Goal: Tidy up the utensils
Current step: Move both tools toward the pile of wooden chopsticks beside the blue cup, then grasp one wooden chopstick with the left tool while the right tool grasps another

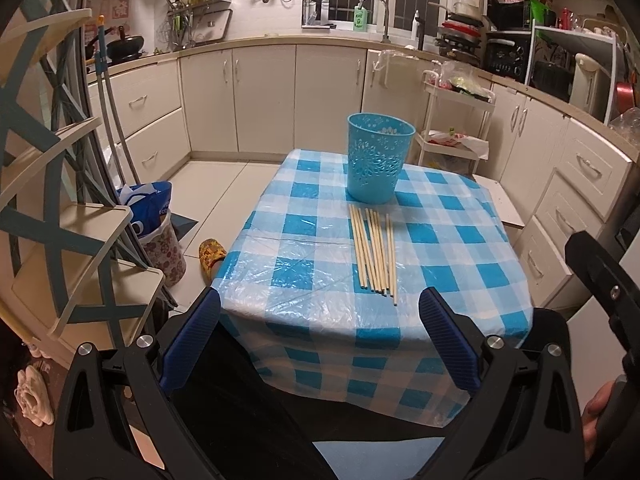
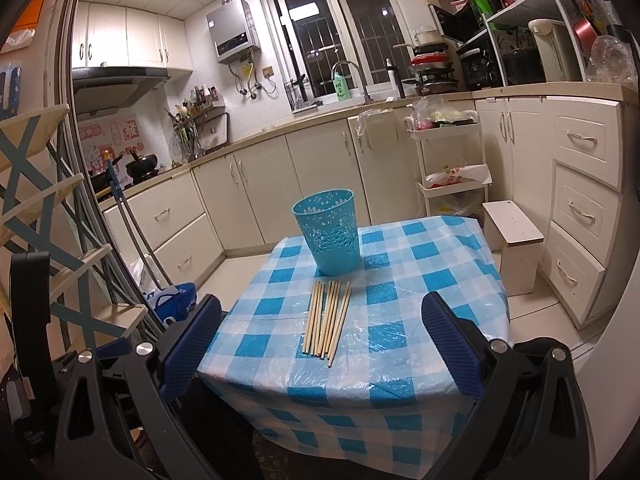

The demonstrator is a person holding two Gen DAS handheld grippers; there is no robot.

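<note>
1. Chopsticks (image 1: 374,254) lie flat in a loose row on the checked tablecloth (image 1: 304,264), tips toward me, just in front of the blue perforated holder (image 1: 378,158). None stand in it, as far as I can see.
2. Holder is upright at the far end of the table; its inside is hidden from me.
3. My left gripper (image 1: 320,344) hangs short of the table's near edge, jaws wide, nothing between them.
4. My right gripper (image 2: 322,350): likewise jaws wide and empty.
5. Judgement: nothing done yet; every stick is left to move.
</note>
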